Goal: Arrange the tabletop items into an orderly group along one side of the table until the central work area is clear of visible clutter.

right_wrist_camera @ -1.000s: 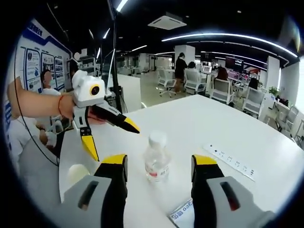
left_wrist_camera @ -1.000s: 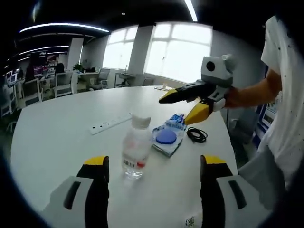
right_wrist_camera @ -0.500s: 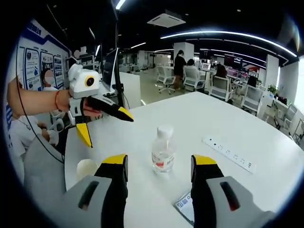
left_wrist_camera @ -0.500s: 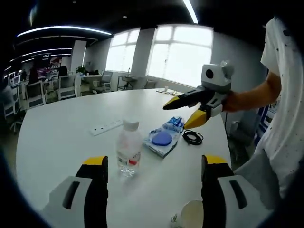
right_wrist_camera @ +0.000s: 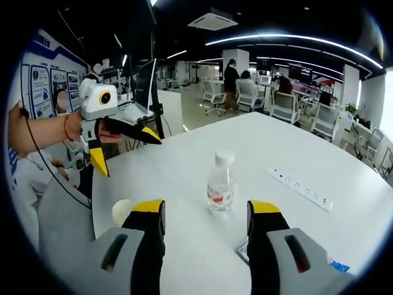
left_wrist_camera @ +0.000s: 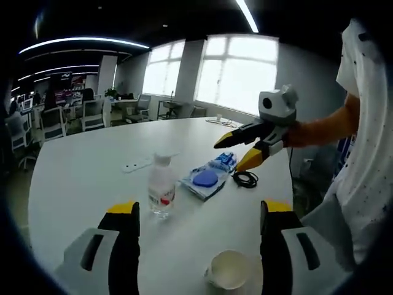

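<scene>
White tabletop (left_wrist_camera: 80,178) carries a small count of things: one clear plastic bottle (left_wrist_camera: 161,194), one blue-and-white packet (left_wrist_camera: 206,180), one coil of black cable (left_wrist_camera: 245,179), one white power strip (left_wrist_camera: 136,165) and one white cup (left_wrist_camera: 229,278). In the left gripper view the bottle stands upright between the two yellow-tipped jaws of the left gripper (left_wrist_camera: 199,212), which are spread wide with nothing between them; the cup sits close in, near the right-hand jaw. The packet lies just beyond the bottle, the cable just beside the packet (touching or not, it is hard to tell), and the power strip lies apart on the far side. The right gripper (left_wrist_camera: 241,150) hangs above the packet and cable, jaws parted and empty. In the right gripper view the bottle (right_wrist_camera: 221,182) stands upright ahead of that gripper's wide, empty jaws, the power strip (right_wrist_camera: 301,190) off to one side, the cup (right_wrist_camera: 121,212) near the table edge, and the left gripper (right_wrist_camera: 126,152) is held off the table edge.
</scene>
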